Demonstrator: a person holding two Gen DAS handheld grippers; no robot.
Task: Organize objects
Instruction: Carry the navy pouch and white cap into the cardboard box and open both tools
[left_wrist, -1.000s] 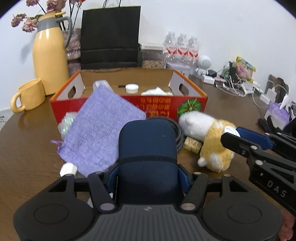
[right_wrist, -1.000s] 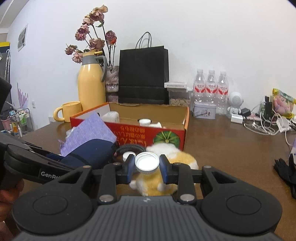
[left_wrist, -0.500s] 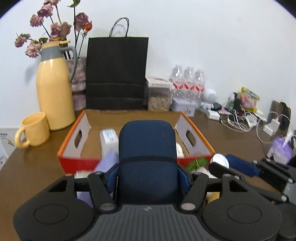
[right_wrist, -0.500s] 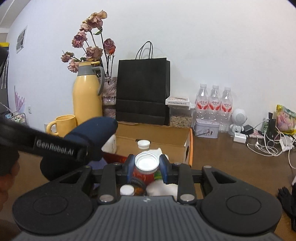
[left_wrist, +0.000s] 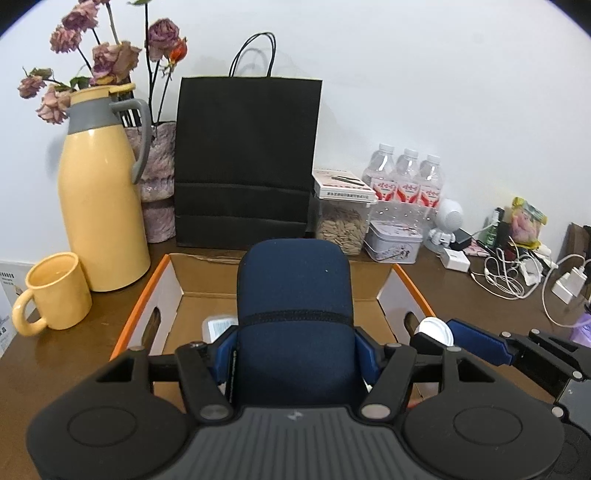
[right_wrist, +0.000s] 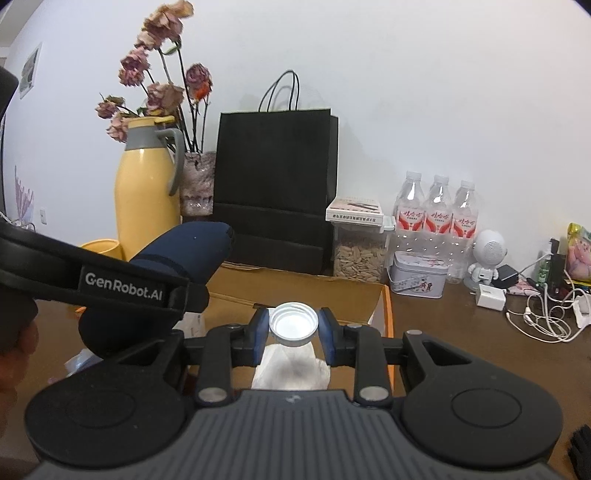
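My left gripper (left_wrist: 295, 350) is shut on a dark navy soft case (left_wrist: 293, 306), which stands upright between its blue pads. It hangs above the open cardboard box (left_wrist: 140, 310) with the orange rim. My right gripper (right_wrist: 293, 332) is shut on a small white-capped jar (right_wrist: 293, 324); only its round lid shows clearly. That gripper also hovers over the box (right_wrist: 386, 314), near its right wall. In the right wrist view the navy case (right_wrist: 184, 254) and the left gripper lie to the left. In the left wrist view the jar (left_wrist: 432, 328) sits to the right.
In the box lie a crumpled white tissue (right_wrist: 291, 369) and a small white carton (left_wrist: 218, 326). Behind stand a yellow thermos (left_wrist: 99, 206), yellow mug (left_wrist: 55, 291), black paper bag (left_wrist: 247, 158), seed jar (left_wrist: 341, 225), tin (left_wrist: 393, 242) and water bottles (left_wrist: 406, 184). Cables (left_wrist: 509, 273) crowd the right.
Both grippers rose and moved forward, from the table in front of the box to above it. The purple pouch and plush toy dropped out of view. Both grips stay unchanged.
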